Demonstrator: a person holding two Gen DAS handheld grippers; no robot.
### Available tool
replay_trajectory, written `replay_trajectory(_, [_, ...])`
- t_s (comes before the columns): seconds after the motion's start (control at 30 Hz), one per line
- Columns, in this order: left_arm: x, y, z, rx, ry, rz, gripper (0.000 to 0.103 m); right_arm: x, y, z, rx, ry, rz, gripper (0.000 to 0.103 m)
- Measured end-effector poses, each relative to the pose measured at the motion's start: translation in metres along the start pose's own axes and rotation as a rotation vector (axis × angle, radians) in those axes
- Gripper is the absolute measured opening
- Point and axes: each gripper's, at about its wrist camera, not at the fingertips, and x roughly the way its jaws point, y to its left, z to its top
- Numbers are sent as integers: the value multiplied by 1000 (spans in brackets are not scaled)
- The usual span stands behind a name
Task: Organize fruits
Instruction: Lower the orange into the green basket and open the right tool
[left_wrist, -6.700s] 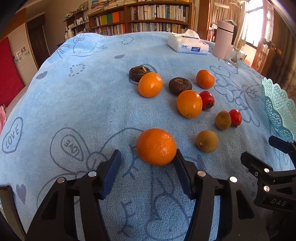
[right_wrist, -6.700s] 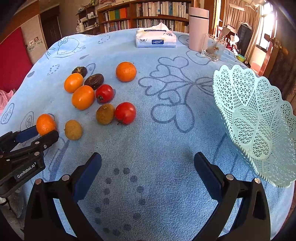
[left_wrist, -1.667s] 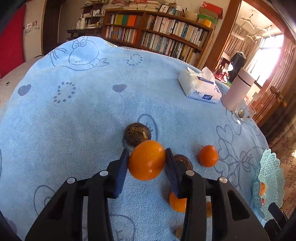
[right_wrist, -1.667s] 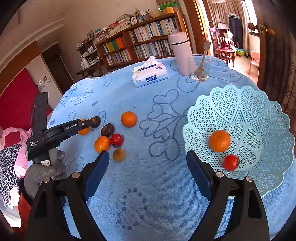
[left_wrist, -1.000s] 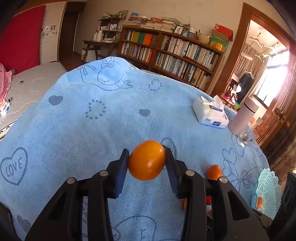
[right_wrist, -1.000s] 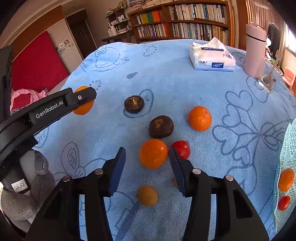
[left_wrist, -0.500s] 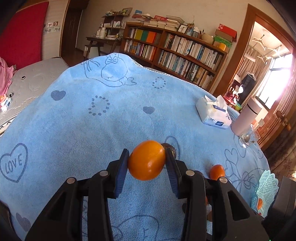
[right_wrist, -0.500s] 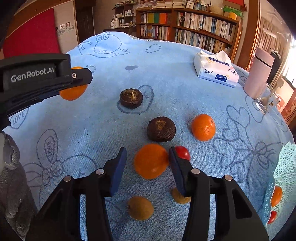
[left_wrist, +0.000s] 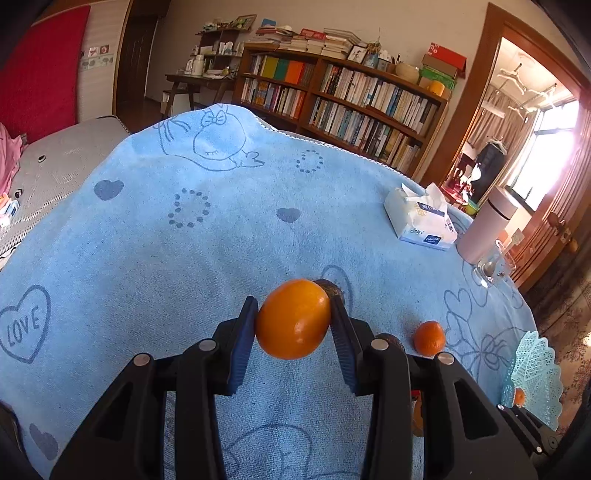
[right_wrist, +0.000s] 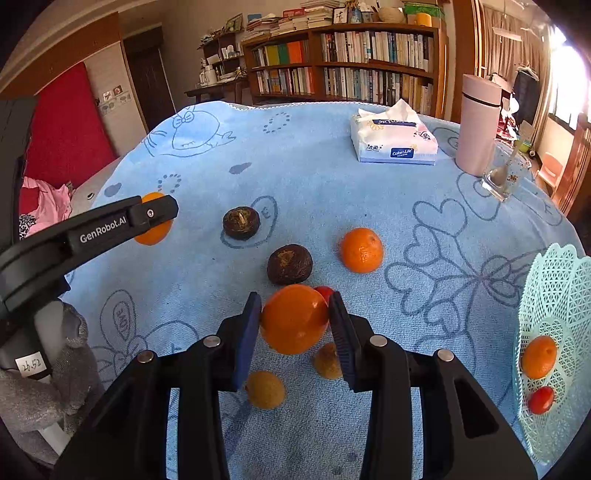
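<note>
Orange fruit fills both grips. The left gripper (left_wrist: 293, 319) clamps one orange (left_wrist: 293, 319) above the blue cloth (left_wrist: 166, 240), hiding most of a dark fruit (left_wrist: 330, 287) behind. The right gripper (right_wrist: 294, 319), jaws just closing, pinches another orange (right_wrist: 294, 318), half covering a tomato (right_wrist: 325, 290). The mesh basket (right_wrist: 554, 295) is cut off at the right edge.

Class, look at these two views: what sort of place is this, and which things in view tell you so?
Most likely a home living room or study: a full bookshelf along the wall, a table under a blue cartoon-print towel, and a tissue pack beside a pink flask.
</note>
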Motion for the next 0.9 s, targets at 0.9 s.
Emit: replay_trajectory(0.9, [-4,-42,-22,137,13,-47,40,-109,-185,-67,541,-145,-329,41])
